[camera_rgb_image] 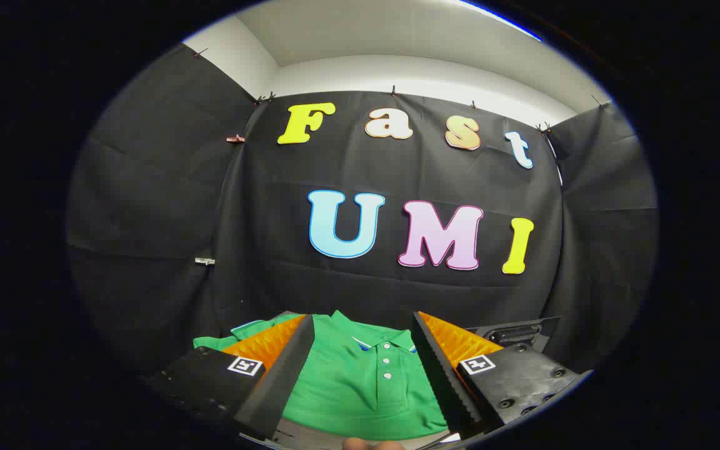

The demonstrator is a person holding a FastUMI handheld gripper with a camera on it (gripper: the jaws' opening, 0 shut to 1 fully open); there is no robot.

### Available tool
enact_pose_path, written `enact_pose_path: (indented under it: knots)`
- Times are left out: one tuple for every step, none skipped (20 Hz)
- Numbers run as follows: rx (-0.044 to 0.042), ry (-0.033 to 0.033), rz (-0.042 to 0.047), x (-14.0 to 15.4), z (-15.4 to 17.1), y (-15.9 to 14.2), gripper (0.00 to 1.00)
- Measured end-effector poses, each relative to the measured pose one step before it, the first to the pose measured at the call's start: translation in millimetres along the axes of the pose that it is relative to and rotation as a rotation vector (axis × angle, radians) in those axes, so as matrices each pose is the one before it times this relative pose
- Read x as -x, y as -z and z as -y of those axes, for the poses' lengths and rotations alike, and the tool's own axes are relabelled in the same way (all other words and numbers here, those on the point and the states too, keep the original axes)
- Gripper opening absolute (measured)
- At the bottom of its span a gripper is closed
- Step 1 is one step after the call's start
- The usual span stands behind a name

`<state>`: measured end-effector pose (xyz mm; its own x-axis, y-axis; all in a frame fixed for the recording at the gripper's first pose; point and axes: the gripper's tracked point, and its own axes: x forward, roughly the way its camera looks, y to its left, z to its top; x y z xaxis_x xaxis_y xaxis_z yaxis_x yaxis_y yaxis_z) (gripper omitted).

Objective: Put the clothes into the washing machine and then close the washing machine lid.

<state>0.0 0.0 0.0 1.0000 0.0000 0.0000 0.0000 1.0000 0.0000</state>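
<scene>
Gripper view: fisheye look forward along the two fingers toward a cloth-draped booth.
Left wall: black cloth [147,206], matte, hung in soft folds, clipped along its top edge in the upper left of the frame.
Left finger [275,375]: wedge-shaped, with a ridged inner face and a small square marker on its block, lower left of centre.
Shirt [360,387]: green polo of fine knit, lying flat in the lower centre between and just beyond the fingers; folded collar with a thin pale stripe, placket with three small round buttons.
Gripper [363,369]: fingers spread wide, pressing on nothing, with the shirt showing in the gap.
Right finger [444,375]: matching wedge with a toothed edge and bolted block.
Dark panel [513,331]: hard, glossy, flat piece behind the right finger; what it is cannot be told.
Ceiling [397,37]: smooth pale surface above the cloth.
</scene>
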Motion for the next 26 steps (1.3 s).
enact_pose_path:
  knots:
    - [0.00606, -0.00885, -0.00437, -0.37, 0.50, 0.04, 0.98]
    - [0.00531, -0.00680, 0.00052, -0.05, -0.59, -0.88, 0.98]
    - [0.00450, -0.00468, 0.00497, -0.84, 1.35, -1.98, 0.98]
    - [0.00452, 0.00048, 0.00461, -1.61, 2.64, -2.18, 0.98]
    - [-0.00117, -0.00003, 0.00078, 0.24, 2.09, -0.80, 0.98]
    - [-0.00178, -0.00928, -0.00522, -1.70, -1.82, 1.44, 0.98]
    - [0.00522, 0.00054, -0.01147, -0.62, 1.67, 2.35, 0.98]
    - [0.00186, -0.00739, -0.00856, -1.36, 0.78, 2.07, 0.98]
    - [0.00256, 0.00188, -0.00233, -0.65, 1.40, 0.10, 0.99]
    - [-0.00264, 0.00484, 0.00612, 0.30, 2.74, -2.48, 0.99]
    - [-0.00956, -0.00101, 0.00874, -0.76, 0.52, -2.66, 0.99]
    - [-0.00437, -0.00041, 0.00237, -2.24, -0.44, -0.72, 0.99]
    - [0.00127, -0.00051, -0.00229, -1.40, 0.57, 1.03, 0.99]
    - [-0.00223, 0.00066, 0.00214, -1.03, 1.26, -0.93, 0.98]
    - [-0.00439, -0.00442, 0.00324, -0.87, -0.80, -1.58, 0.99]
    - [-0.00039, 0.00179, 0.00377, -0.67, 0.58, -0.22, 0.99]
    - [-0.00209, -0.00059, 0.00255, -0.89, 0.78, -0.76, 0.99]
    - [-0.00235, -0.00219, 0.00047, -0.75, -1.36, 0.38, 0.99]
    - [-0.00044, -0.00058, 0.00012, -0.92, 0.40, 0.53, 0.99]
    - [-0.00214, -0.00303, 0.00301, -2.50, 0.62, -1.26, 0.99]
    - [-0.00174, -0.00013, -0.00029, -1.94, -0.13, -0.25, 0.99]
    - [0.00200, -0.00073, -0.00432, -1.50, -0.53, 1.60, 0.99]
    - [0.00293, -0.00112, -0.00508, -2.04, -0.55, 0.82, 0.98]
    - [-0.00066, -0.00551, -0.01277, -2.90, -0.88, 1.25, 0.98]
    - [-0.00709, -0.01612, -0.02197, -3.16, -1.70, 3.20, 0.98]
    - [-0.00791, -0.00541, -0.01963, -2.67, -0.09, 1.74, 0.98]
